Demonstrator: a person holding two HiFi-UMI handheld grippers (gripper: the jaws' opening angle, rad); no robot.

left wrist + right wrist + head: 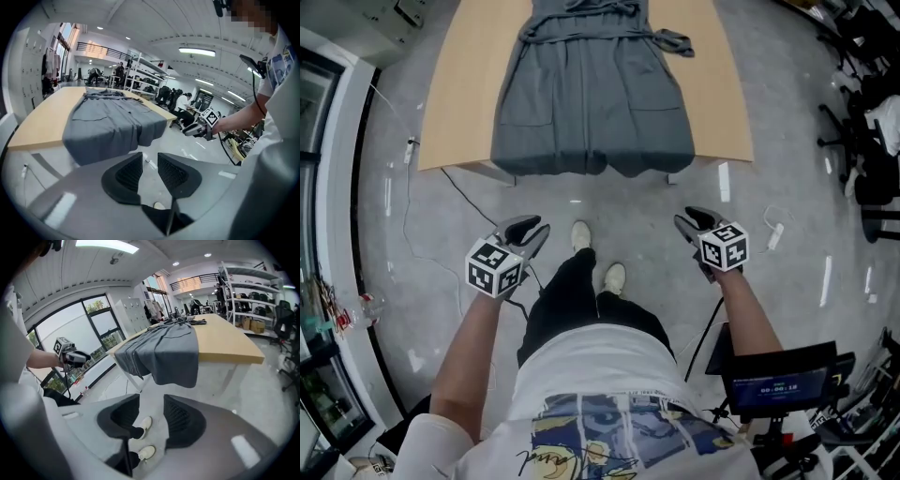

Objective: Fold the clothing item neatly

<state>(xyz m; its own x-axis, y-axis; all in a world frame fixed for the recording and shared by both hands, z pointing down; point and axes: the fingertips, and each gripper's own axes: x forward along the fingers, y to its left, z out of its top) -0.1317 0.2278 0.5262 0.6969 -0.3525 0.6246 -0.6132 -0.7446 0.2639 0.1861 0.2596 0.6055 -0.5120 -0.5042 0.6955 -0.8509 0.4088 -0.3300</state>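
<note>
Head view, garment top cut off, hem overhanging table, left gripper, right gripper parted, empty.

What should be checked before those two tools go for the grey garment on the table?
1. Left tool empty, jaws apart: ok.
2. Right tool empty, jaws apart: ok.
3. Garment spread flat: ok.
4. Garment wholly on table: not ok, hem hangs over the near edge.
5. Tools at the garment: not ok, both apart from it.
6. Garment's far end straight: cannot tell, too far.
</note>
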